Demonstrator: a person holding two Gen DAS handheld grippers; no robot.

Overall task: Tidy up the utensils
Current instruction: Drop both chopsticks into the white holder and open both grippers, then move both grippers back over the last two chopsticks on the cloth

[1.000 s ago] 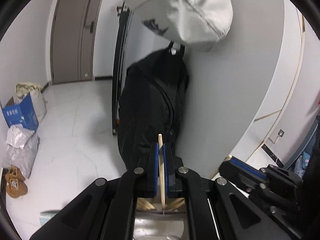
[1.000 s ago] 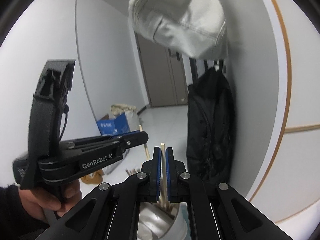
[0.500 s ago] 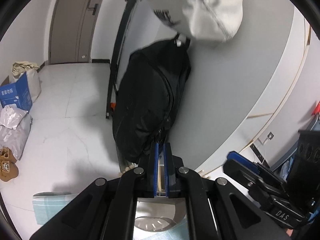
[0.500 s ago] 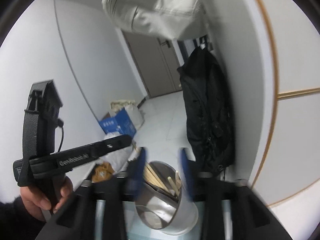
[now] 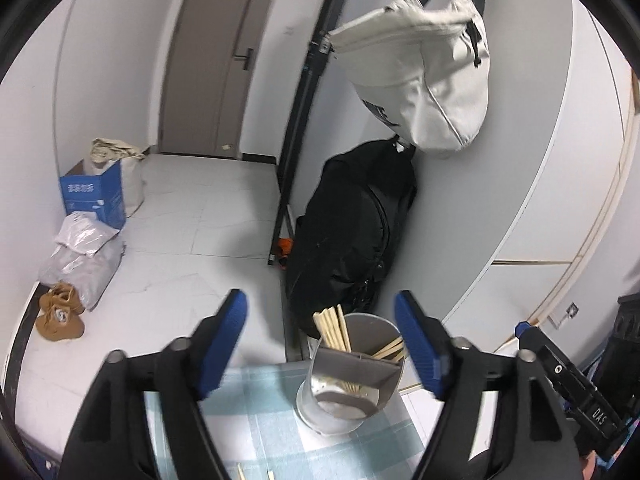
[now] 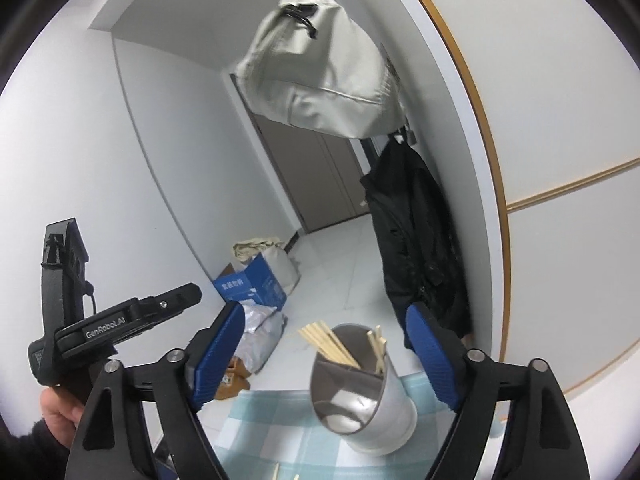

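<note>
Our left gripper point(image 5: 320, 344) has its blue pads spread wide and holds nothing. Our right gripper point(image 6: 324, 356) is just the same: wide open, nothing in it. Both hang above the metal cup point(image 5: 352, 376), which shows between the pads in each view but does not touch them.

Some wooden chopsticks point(image 5: 332, 330) stand in the cup and lean on its rim. The cup has a wall down its middle, and sticks sit on both sides of it. The cup stands on a blue checked cloth point(image 5: 264, 420), close to the cloth's far edge.

A few loose chopsticks point(image 5: 240, 472) lie on the cloth at its near edge, under us. We think those come next. We should go down slowly, pinch one stick near its middle, and keep it straight up so it slides in cleanly.
</note>
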